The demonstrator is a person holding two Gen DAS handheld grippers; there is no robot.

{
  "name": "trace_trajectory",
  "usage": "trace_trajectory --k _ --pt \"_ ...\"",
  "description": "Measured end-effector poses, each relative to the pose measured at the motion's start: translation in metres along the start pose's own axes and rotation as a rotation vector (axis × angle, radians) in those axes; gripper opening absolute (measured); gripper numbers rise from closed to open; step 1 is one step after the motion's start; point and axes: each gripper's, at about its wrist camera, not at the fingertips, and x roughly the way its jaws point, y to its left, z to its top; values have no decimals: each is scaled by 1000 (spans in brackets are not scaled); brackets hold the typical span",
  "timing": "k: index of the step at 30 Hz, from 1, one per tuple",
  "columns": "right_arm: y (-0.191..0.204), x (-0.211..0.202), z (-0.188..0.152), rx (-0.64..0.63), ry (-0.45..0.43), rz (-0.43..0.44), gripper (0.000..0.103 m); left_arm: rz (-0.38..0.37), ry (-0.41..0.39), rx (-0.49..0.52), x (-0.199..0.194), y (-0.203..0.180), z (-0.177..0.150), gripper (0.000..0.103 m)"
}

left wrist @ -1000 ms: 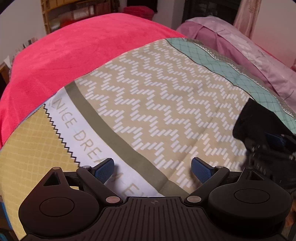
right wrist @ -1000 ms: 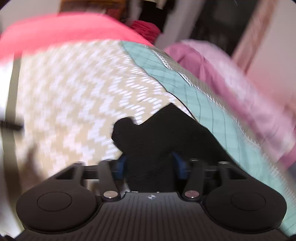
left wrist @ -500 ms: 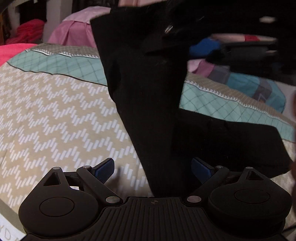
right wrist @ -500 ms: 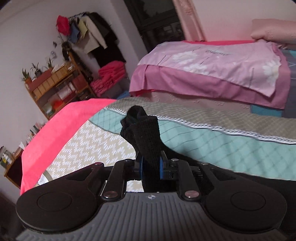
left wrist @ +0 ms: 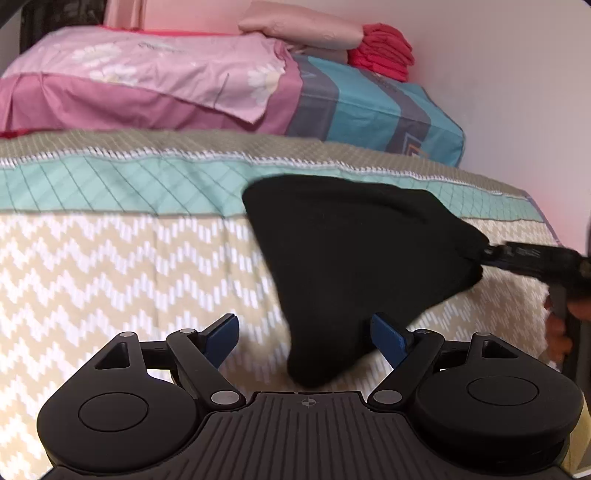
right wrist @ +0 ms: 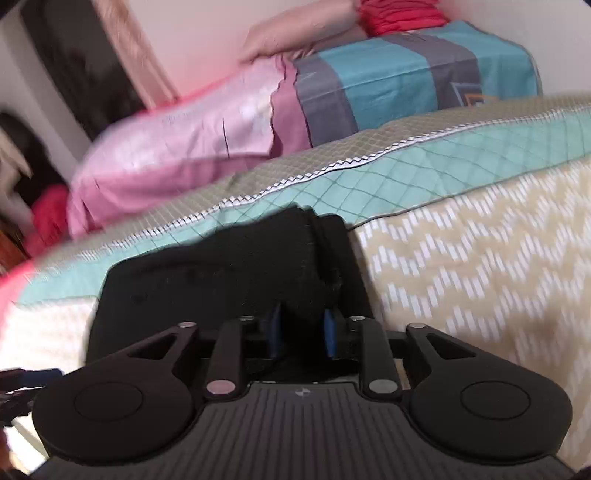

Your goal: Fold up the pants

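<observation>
The black pants (left wrist: pixel 347 251) lie spread on the zigzag-patterned bedspread (left wrist: pixel 122 258). My left gripper (left wrist: pixel 306 334) is open, its blue pads either side of a hanging corner of the pants, not pinching it. My right gripper (right wrist: pixel 301 328) is shut on a bunched edge of the pants (right wrist: pixel 236 269). In the left wrist view the right gripper (left wrist: pixel 487 254) shows at the right, gripping the pants' right corner and pulling the cloth taut.
A second bed with a pink sheet (left wrist: pixel 140 70) and a blue striped cover (left wrist: pixel 369 107) stands behind. A pink pillow (left wrist: pixel 303 27) and folded red cloth (left wrist: pixel 384 50) lie on it, against the wall.
The right gripper has brought the pants down from hanging upright to spread low over the bedspread. Both cameras have swung toward the far bed and wall.
</observation>
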Motion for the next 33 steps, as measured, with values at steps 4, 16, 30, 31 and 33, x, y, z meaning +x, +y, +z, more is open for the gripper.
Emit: trace_trajectory --k 4,16,30,31,33 --pt "14 1 14 -104 -104 -34 68 80 -24 -44 12 7 26 103" --pt "-7 13 10 -60 50 -63 58 43 170 -188 86 24 27 103" --pt "-30 35 13 127 180 173 43 -109 182 -202 100 -1 42 103" --pt "-29 28 15 139 174 189 41 -104 168 -178 92 -9 44 103" --pt "-27 9 17 170 153 244 40 -104 148 -142 75 -22 47 103"
